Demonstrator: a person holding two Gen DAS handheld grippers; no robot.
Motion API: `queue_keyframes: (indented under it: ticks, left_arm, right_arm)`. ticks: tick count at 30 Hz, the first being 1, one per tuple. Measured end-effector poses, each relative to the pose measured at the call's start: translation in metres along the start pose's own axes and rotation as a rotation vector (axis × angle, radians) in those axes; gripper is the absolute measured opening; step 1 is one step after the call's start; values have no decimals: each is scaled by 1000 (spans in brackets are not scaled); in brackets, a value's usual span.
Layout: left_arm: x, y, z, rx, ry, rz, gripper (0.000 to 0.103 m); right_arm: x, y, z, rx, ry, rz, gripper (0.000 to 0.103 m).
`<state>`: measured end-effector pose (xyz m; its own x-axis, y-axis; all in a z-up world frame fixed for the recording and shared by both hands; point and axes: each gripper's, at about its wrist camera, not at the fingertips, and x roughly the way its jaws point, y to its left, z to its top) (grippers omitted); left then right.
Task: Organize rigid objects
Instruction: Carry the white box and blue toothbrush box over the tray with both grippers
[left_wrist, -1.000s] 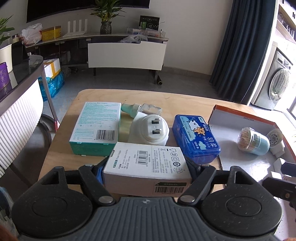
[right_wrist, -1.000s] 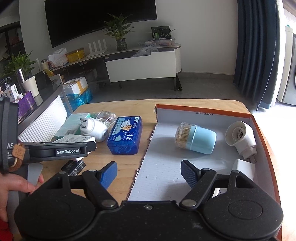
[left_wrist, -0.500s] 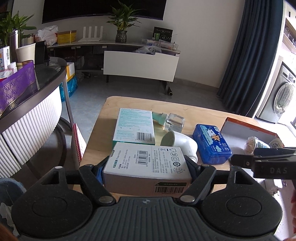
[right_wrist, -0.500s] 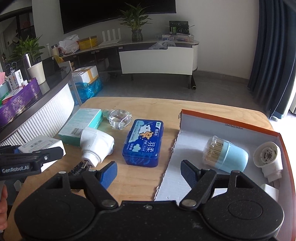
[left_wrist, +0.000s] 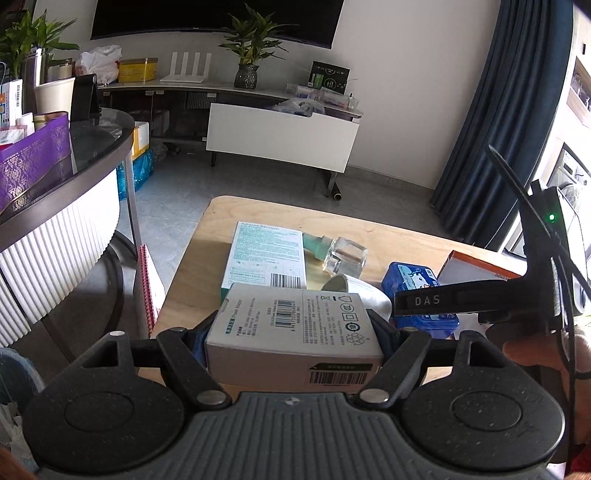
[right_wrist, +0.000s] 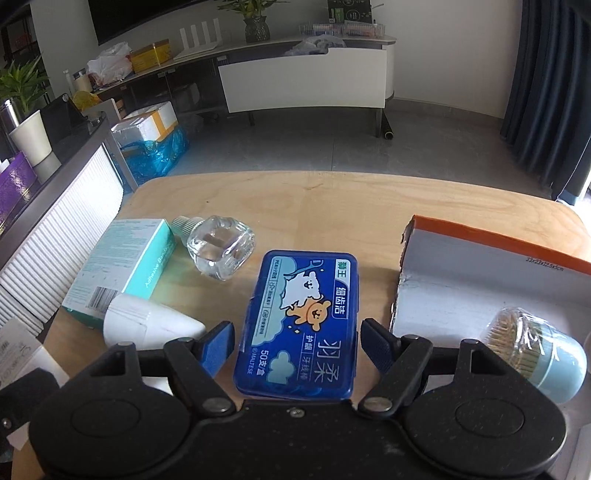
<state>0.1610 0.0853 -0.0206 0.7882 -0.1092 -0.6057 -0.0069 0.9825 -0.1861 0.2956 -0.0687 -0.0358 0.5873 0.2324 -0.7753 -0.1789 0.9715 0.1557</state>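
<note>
My left gripper (left_wrist: 295, 332) is shut on a white barcoded carton (left_wrist: 295, 321), held above the near left end of the wooden table (left_wrist: 207, 280). My right gripper (right_wrist: 297, 339) hangs low over a blue floss case (right_wrist: 299, 321) that lies flat on the table. Its jaws are closing, one on each long side of the case, with slim gaps still showing at the blue pads (right_wrist: 218, 347). To the right lies an orange-rimmed cardboard box (right_wrist: 498, 236) holding a pale blue toothpick jar (right_wrist: 532, 350).
A white plug-in device (right_wrist: 147, 325), a clear glass bottle (right_wrist: 221, 251) and a teal bandage box (right_wrist: 125, 266) lie left of the floss case. A ribbed white counter (left_wrist: 55, 251) stands beside the table's left edge. A hand (left_wrist: 535, 350) shows at right.
My right gripper swung left from over the cardboard box, dropped down around the blue floss case, and its jaws narrowed. The left gripper kept hold of the white carton and drifted slightly.
</note>
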Motion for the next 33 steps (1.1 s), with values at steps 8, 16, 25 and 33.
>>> queue_keyframes:
  ticks: [8, 16, 25, 33]
  left_arm:
    - [-1, -1, -3, 2, -6, 29, 80]
    - [-17, -15, -4, 49, -40, 53, 80]
    - [-56, -33, -4, 92, -91, 62, 80]
    - [-75, -40, -7, 82, -109, 65, 80]
  right_arm:
    - [-23, -3, -9, 0, -86, -28, 74]
    - [-102, -1, -48, 28, -166, 21, 74]
    - [-154, 11, -73, 41, -228, 48, 74]
    - [-185, 9, -89, 55, -266, 61, 74]
